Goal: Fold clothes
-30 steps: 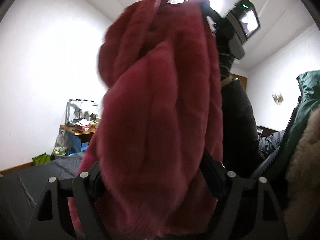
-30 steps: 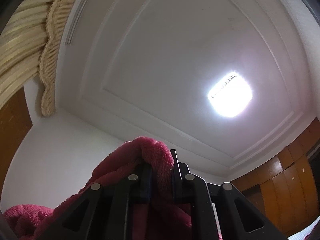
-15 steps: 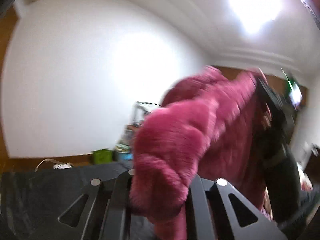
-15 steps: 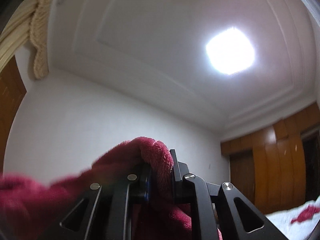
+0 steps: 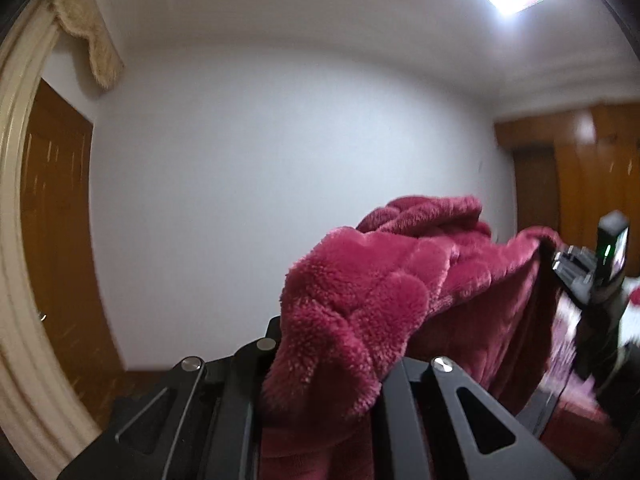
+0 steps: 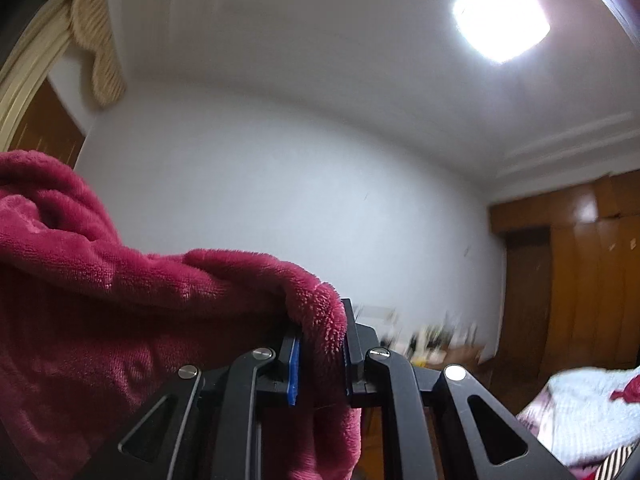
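A fluffy dark-red garment (image 5: 360, 300) is held up in the air between both grippers. My left gripper (image 5: 324, 364) is shut on a thick bunched fold of it, which spills over and hides the fingertips. From there the cloth stretches right to the other gripper's body (image 5: 600, 276), seen at the far right of the left wrist view. In the right wrist view my right gripper (image 6: 320, 344) is shut on the red garment (image 6: 140, 280) at an edge, pinched between blue-edged pads. The cloth hangs away to the left.
A white wall fills the background, with a bright ceiling light (image 6: 500, 28) above. A wooden door with a cream frame (image 5: 24, 240) stands at left, wooden wardrobes (image 6: 580, 272) at right. A bed with white bedding (image 6: 588, 404) lies low right, a cluttered desk (image 6: 436, 340) far off.
My left gripper has shut on a fold of the garment and swung left and up, away from the hanging bulk. My right gripper has come down and tilted from the ceiling toward level, still holding the edge.
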The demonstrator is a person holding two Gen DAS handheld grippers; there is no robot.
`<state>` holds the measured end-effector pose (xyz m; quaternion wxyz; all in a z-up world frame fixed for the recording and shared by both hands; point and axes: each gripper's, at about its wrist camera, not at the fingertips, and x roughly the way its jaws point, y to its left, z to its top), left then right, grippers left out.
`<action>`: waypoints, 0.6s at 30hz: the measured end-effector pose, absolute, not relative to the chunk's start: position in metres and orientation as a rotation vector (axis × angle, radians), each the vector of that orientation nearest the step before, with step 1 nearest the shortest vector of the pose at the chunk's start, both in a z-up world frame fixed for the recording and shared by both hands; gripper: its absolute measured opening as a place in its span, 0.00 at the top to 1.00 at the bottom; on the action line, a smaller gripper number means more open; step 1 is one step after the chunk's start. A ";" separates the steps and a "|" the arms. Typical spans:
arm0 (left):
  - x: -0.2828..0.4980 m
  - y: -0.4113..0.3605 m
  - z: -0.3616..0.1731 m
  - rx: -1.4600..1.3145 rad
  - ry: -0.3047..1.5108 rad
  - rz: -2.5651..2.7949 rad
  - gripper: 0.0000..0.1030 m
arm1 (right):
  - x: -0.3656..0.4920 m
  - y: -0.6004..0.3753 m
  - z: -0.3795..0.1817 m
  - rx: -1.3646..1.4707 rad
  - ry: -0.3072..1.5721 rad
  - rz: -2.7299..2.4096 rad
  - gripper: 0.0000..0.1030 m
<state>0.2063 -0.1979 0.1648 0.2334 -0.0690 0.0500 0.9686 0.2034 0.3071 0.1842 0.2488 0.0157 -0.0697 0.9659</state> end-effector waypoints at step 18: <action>0.128 -0.141 -0.085 -1.074 0.306 2.520 0.88 | 0.185 0.313 -0.144 -1.437 0.002 2.729 0.69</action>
